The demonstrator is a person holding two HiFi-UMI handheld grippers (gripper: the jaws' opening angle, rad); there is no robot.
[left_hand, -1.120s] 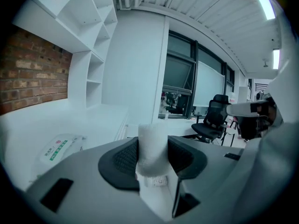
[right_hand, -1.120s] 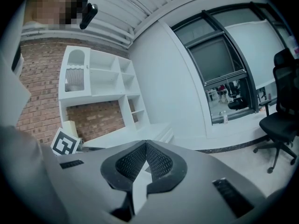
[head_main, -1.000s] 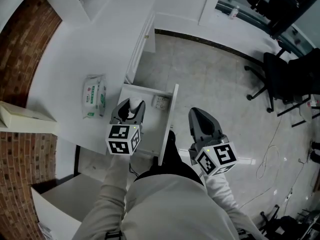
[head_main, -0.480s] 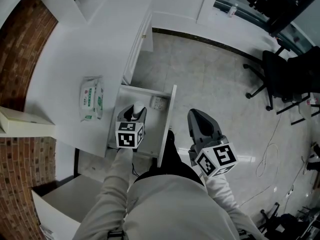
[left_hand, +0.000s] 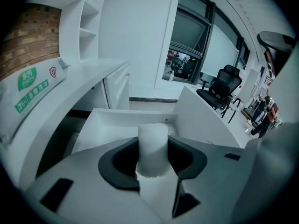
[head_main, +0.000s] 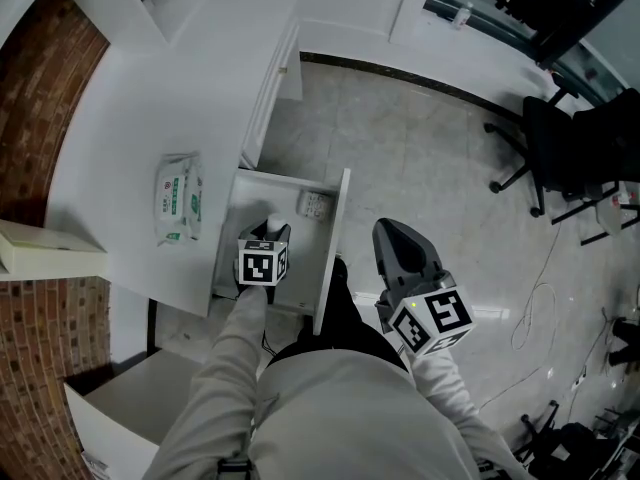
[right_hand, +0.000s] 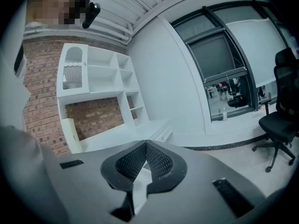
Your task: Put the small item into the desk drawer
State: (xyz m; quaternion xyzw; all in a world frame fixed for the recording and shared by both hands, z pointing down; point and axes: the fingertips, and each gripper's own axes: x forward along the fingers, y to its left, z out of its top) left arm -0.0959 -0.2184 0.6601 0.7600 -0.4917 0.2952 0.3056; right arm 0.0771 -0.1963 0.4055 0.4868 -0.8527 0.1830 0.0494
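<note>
The left gripper clamps the white item over the open drawer, jaws pressed to its sides. It appears only lowering and release remain. The right gripper, jaws together and empty, hangs beside the drawer.

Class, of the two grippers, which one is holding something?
The left gripper, at the open drawer: a small white cylinder sits clamped between its jaws. The right gripper's jaws meet on nothing.

Even, cool indoor light with soft shadows; daylight enters through the windows. All views bulge fisheye-style with dark vignetted corners; nearest gripper parts look blurred.
</note>
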